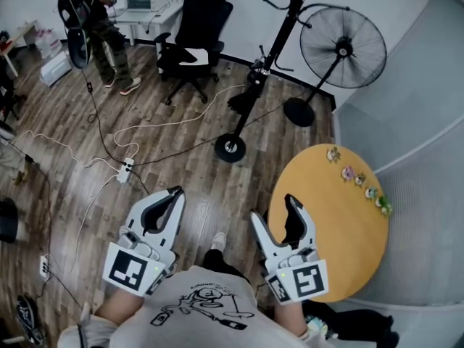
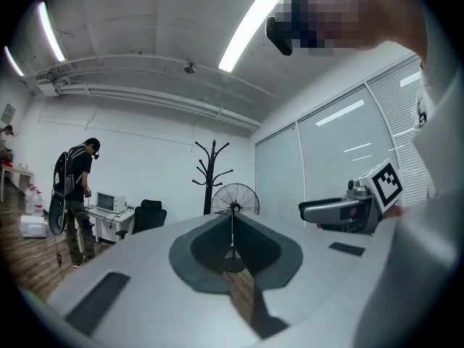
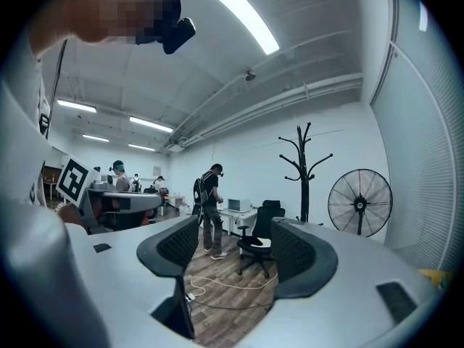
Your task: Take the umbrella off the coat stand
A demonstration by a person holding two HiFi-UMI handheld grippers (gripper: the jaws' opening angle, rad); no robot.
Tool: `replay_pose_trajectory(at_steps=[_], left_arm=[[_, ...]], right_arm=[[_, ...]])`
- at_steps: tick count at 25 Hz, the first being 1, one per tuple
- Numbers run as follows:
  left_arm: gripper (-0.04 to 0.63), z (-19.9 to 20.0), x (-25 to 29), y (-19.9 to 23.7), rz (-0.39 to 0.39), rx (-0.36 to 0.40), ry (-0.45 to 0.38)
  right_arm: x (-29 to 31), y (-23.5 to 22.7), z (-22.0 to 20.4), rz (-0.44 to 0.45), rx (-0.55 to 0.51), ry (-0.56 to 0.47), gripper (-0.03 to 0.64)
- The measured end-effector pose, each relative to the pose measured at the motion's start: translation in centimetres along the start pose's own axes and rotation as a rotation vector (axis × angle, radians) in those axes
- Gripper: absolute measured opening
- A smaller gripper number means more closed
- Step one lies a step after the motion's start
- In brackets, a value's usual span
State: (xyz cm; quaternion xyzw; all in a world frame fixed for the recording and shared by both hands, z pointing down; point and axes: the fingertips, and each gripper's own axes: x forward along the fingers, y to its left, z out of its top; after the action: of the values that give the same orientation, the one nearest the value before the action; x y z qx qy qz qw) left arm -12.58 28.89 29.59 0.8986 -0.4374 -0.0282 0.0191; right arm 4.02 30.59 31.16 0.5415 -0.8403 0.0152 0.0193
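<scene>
Across the wooden floor, well apart from the wearer, the coat stand (image 1: 270, 55) stood between an office chair (image 1: 192, 35) and a pedestal fan (image 1: 342, 47); a dark, folded shape low on its pole, apparently the umbrella (image 1: 241, 100), hung above the round base. The left gripper (image 1: 175, 193) was held level, its fingers clenched tip to tip on nothing; the right gripper (image 1: 272, 209) was level beside it, its fingers released and wide apart, with only floor and the distant chair showing between them; a round wooden table (image 1: 326, 223) lay just beside the right gripper. The step in hand appeared to be the approach, with the task barely begun; doing it well would likely mean skirting the table's edge and the power strip (image 1: 127, 168) with its trailing cables, facing the stand squarely, and bringing the open right fingers around the umbrella's body or handle before closing them; lifting it up and clear of its hook, rather than pulling sideways, should keep the slender stand from tipping; how the umbrella was hooked on could not be made out from this range.
</scene>
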Motion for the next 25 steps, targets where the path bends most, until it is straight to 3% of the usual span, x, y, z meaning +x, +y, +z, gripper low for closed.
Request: replay_pose_trajectory(at_steps=[25], left_arm=[[0.011, 0.0, 15.6, -2.5, -0.032, 0.016, 0.03]], right_arm=[[5.1, -13.9, 0.6, 0.003, 0.035, -0.007, 0.31]])
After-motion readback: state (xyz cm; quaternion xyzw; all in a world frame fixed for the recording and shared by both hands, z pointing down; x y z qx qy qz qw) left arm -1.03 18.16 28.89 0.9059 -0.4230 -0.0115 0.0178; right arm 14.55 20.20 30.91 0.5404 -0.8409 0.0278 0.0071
